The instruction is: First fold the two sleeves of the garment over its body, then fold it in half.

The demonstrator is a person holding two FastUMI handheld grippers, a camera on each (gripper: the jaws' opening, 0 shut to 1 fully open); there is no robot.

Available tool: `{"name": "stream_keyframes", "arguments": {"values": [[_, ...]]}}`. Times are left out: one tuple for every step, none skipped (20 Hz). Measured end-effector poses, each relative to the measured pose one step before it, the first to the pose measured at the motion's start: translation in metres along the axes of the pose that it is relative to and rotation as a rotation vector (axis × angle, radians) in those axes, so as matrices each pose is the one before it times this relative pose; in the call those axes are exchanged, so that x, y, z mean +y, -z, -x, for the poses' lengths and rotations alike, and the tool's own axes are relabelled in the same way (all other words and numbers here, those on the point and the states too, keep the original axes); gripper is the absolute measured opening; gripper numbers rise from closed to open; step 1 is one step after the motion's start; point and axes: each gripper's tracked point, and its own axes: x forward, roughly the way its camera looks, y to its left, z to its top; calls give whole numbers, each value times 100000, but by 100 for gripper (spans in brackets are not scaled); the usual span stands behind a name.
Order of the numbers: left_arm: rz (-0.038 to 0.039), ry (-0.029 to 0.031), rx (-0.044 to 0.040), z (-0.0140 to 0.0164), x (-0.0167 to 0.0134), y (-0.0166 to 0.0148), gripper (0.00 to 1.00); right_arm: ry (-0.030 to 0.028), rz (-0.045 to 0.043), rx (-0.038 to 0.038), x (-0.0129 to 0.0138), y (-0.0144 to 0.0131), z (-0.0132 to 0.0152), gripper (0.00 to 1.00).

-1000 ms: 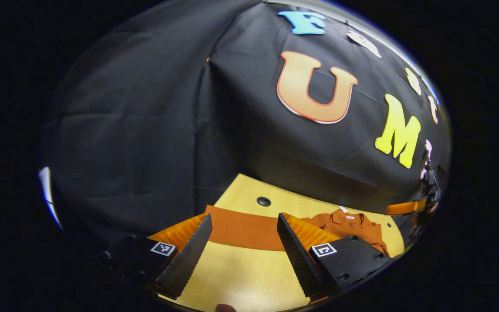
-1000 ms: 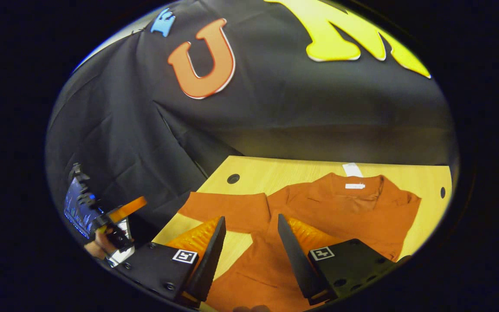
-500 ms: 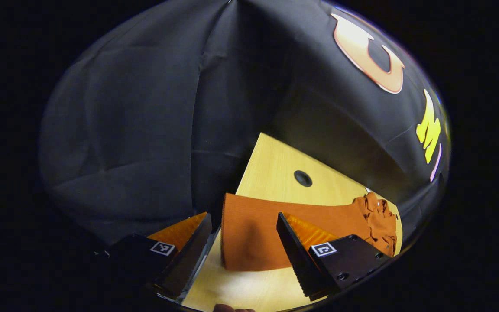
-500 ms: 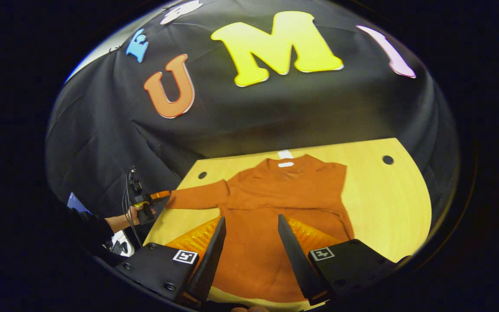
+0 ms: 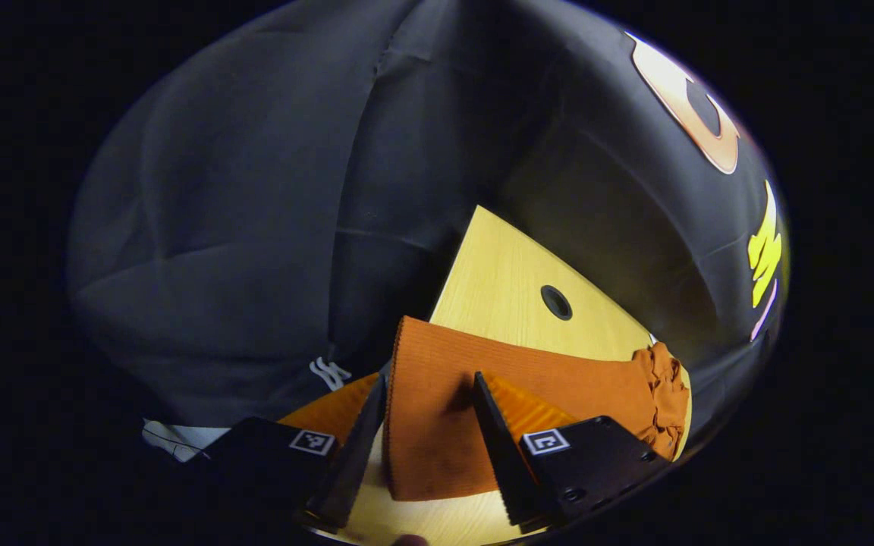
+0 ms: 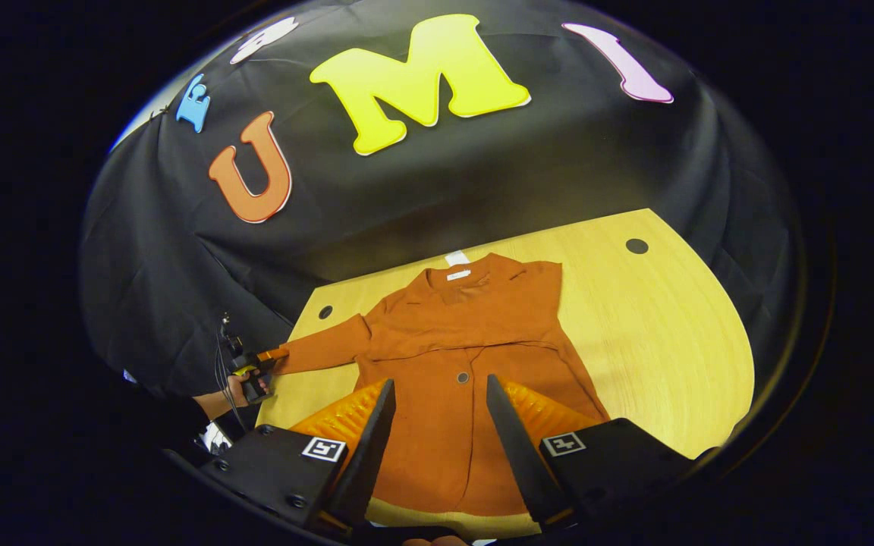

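We see the orange garment (image 6: 475, 356) flat on the wooden table (image 6: 672, 334), its left sleeve (image 5: 437, 409) stretched out leftward. Left gripper (image 5: 422, 425) straddles the cuff, fingers apart, not yet clenched. Right gripper (image 6: 433, 432) hovers released near the hem. We judge: close fully on the cuff's edge, lift low, carry it right across the body.

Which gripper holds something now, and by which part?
Neither yet. The left gripper stands open around the cuff of the garment's sleeve; the right gripper hangs open above its body.
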Motion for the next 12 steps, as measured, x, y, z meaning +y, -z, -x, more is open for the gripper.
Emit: {"name": "stream_keyframes", "arguments": {"values": [[968,-5421,-3354,223,558,-680,63,-1876,-818,478,557,324,-479,78],[-18,-5111,-3200,-7,671,-549,48,-1488,-1185,748,474,155,-341,79],[322,-4060,-3233,221,431,-1095,33,-1018,-538,969,175,458,-132,79],[1143,-1056,-319,292,-216,176,18,-807,538,228,128,89,-5,79],[2974,5356,38,71,-1196,-105,3,-638,1409,-121,69,79,296,78],[4163,5944,-798,717,-1826,-493,3,-527,1596,-125,68,-17,200,79],[446,1925,-1647,443,-1071,-471,3,-479,1216,-391,275,63,280,79],[-113,2250,-1651,222,-1078,-532,0,-353,652,-688,73,-222,199,79],[703,3477,-499,217,-1390,-317,3,-832,115,-708,155,-94,85,79],[-418,2966,-317,1070,-1875,-214,3,-1073,315,-1172,121,-285,31,79],[-1454,2790,669,675,-1700,-31,3,-1386,694,-1765,-2,-222,120,78],[-2288,2687,39,997,-1852,-119,3,-2034,315,-1823,167,-471,257,78]]}}
